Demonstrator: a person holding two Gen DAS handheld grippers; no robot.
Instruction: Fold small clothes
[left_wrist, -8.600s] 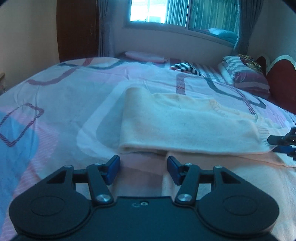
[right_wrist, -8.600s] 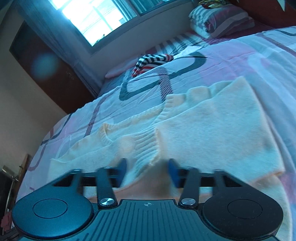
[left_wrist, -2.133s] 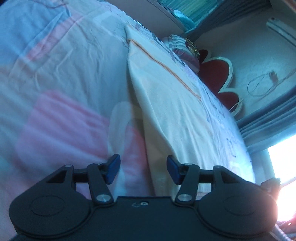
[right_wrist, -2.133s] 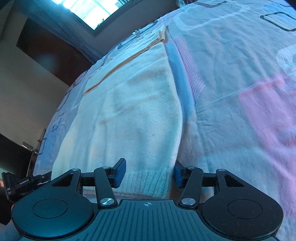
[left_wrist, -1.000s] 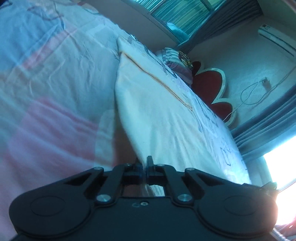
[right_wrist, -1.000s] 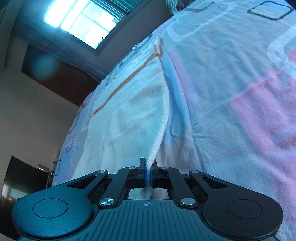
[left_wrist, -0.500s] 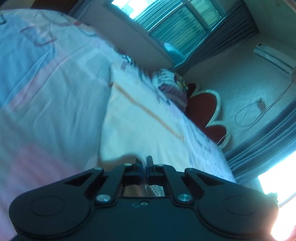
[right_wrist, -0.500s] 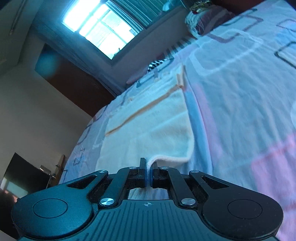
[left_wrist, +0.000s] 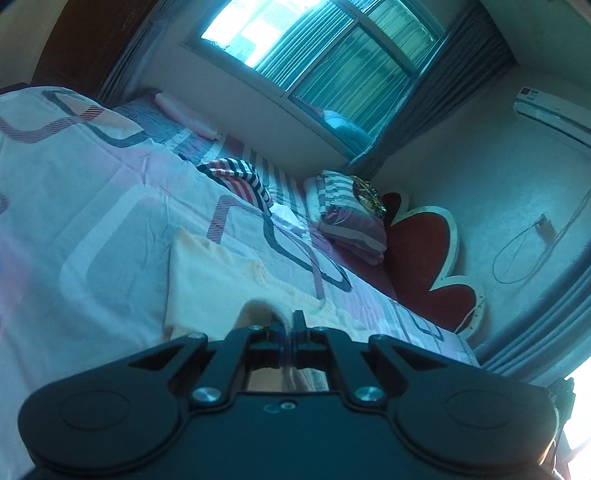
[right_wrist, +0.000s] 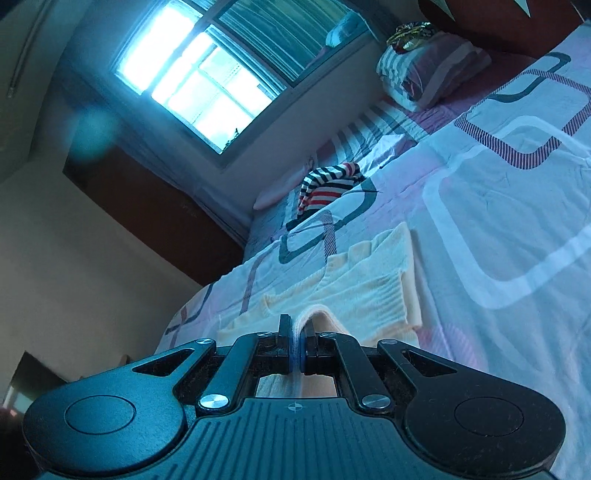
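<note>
Both grippers lifted since earlier, hem raised over sweater (right_wrist: 354, 291) on bedspread (right_wrist: 498, 221). Left gripper (left_wrist: 290, 334) and right gripper (right_wrist: 297, 345) pinch cream knit. No legible text.

Left gripper (left_wrist: 290, 334) clamped tight on edge of cream sweater (left_wrist: 207, 284); pinched fabric arched up just ahead of fingertips. Rest of sweater lay flat on patterned bedsheet (left_wrist: 92, 206). Striped garment (left_wrist: 240, 179) sat farther up bed, well apart. Striped pillow (left_wrist: 351, 214) rested against red headboard (left_wrist: 424, 258). Window (left_wrist: 314, 55) behind.
</note>
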